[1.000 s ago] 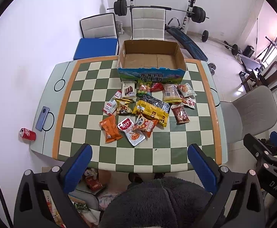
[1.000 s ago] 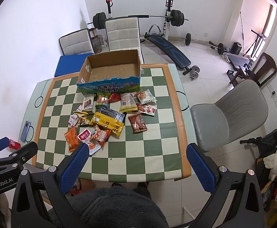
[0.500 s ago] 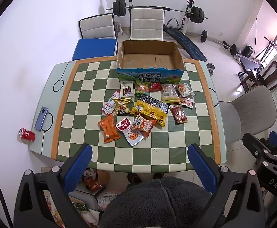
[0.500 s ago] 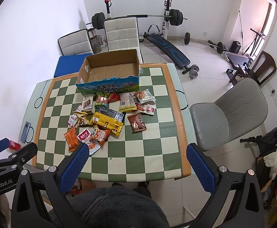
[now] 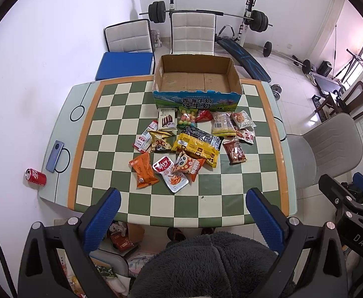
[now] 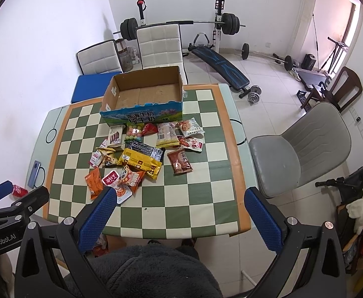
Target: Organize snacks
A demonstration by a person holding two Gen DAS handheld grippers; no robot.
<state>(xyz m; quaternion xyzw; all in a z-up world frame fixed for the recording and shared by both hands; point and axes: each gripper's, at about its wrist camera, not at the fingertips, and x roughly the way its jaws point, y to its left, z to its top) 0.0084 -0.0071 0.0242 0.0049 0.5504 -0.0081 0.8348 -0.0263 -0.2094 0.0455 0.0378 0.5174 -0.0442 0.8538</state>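
Note:
An empty cardboard box [image 5: 196, 79] [image 6: 144, 94] stands at the far side of a green-and-cream checkered table [image 5: 243, 181] [image 6: 201, 198]. Several snack packets lie in a heap in front of it, among them a yellow-and-black bag [image 5: 197, 146] [image 6: 141, 159], an orange bag [image 5: 144, 170] and a brown packet [image 5: 234, 151] [image 6: 179, 162]. My left gripper [image 5: 181, 209] is open and empty, high above the table's near edge. My right gripper [image 6: 180, 209] is open and empty too, also well short of the snacks.
A phone [image 5: 54, 156] lies at the table's left edge and a red can [image 5: 36, 176] beside it. A grey chair [image 6: 298, 149] stands to the right, two white chairs [image 5: 194, 33] behind the box. Gym equipment fills the back of the room.
Both views have shifted slightly; the table sits a little higher in the frames. Both grippers stay open and nothing on the table has moved.

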